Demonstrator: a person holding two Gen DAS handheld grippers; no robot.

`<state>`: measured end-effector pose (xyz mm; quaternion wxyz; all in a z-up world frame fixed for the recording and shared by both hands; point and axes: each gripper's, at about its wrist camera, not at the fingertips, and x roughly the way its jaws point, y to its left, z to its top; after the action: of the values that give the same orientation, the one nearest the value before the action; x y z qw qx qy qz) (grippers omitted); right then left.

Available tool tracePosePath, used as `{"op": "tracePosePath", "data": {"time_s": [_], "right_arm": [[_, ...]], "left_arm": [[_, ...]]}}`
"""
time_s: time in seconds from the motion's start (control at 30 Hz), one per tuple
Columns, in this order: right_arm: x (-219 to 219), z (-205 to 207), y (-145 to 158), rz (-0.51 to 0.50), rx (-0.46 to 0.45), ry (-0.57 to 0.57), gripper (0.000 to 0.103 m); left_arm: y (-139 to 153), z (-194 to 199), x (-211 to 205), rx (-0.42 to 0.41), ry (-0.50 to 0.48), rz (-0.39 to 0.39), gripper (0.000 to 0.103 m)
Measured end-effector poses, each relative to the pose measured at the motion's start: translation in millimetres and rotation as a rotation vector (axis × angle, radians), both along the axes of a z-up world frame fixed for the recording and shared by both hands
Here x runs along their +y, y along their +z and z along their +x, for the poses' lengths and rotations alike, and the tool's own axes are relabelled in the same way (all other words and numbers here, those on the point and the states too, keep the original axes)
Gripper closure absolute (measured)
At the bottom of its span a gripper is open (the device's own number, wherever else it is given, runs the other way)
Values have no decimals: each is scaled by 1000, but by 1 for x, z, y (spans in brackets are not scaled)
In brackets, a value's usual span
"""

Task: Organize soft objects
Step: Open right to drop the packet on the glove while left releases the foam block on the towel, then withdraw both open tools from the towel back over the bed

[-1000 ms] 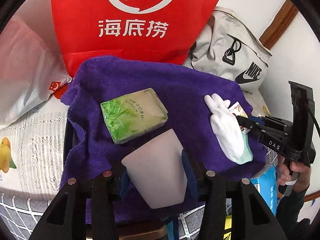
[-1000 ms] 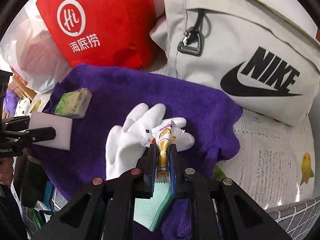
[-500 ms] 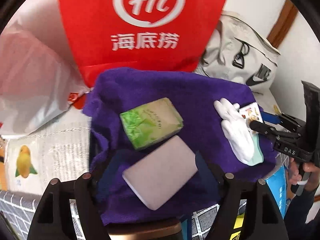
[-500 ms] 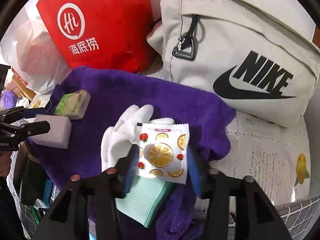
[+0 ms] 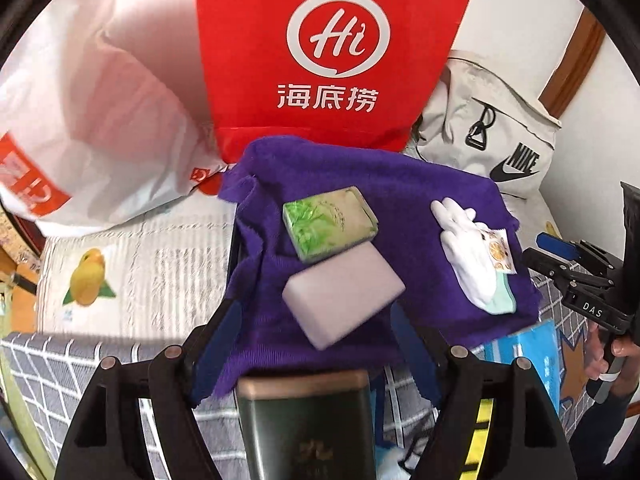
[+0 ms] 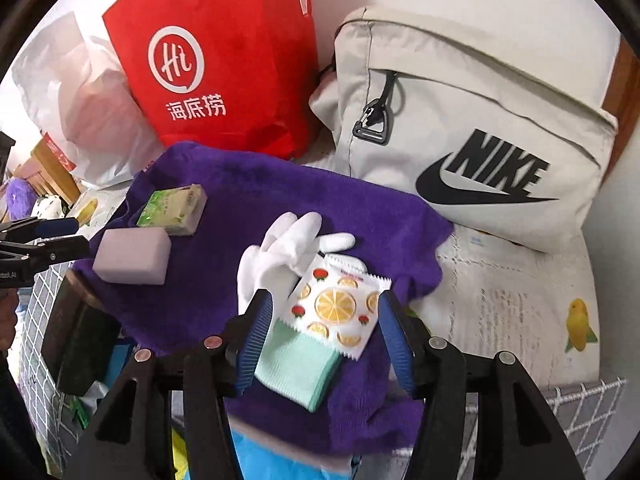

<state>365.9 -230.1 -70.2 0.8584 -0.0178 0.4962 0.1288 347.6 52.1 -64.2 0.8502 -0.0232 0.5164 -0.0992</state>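
- Left wrist view: the left gripper (image 5: pixel 316 344) stands with its jaws wide and nothing between the pads. The pale lilac sponge block (image 5: pixel 343 292), clamped between those jaws a second ago, now lies flat on the purple towel (image 5: pixel 404 192), touching the green tissue pack (image 5: pixel 330 222) just behind it. I judge that placement finished.
- Same view: the gripper sits farther back from the block than before, and a dark green tin (image 5: pixel 306 428) now shows at the bottom edge.
- Right wrist view: the right gripper (image 6: pixel 326 340) has its jaws apart, pads clear on both sides of the fruit-print sachet (image 6: pixel 336 306). A second ago it was pinched edge-on; now it lies flat across the white glove (image 6: pixel 280 256), on the towel.
- Both items look released, so the soft things are gathered on the towel, beside the red bag (image 6: pixel 216 60) and the Nike backpack (image 6: pixel 472 120).
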Motion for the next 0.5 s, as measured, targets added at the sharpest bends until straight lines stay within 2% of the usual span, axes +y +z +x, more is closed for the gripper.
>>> {"op": "tracePosePath", "data": {"time_s": [0.3,0.5], "right_arm": [[0,-62,31,45,-60,1,48],[12,-104,39,61,-73,27,48]], "left_arm": [[15,-59,6,-28,14,-6,27],[17,-103,7,-40,14,-3,27]]}}
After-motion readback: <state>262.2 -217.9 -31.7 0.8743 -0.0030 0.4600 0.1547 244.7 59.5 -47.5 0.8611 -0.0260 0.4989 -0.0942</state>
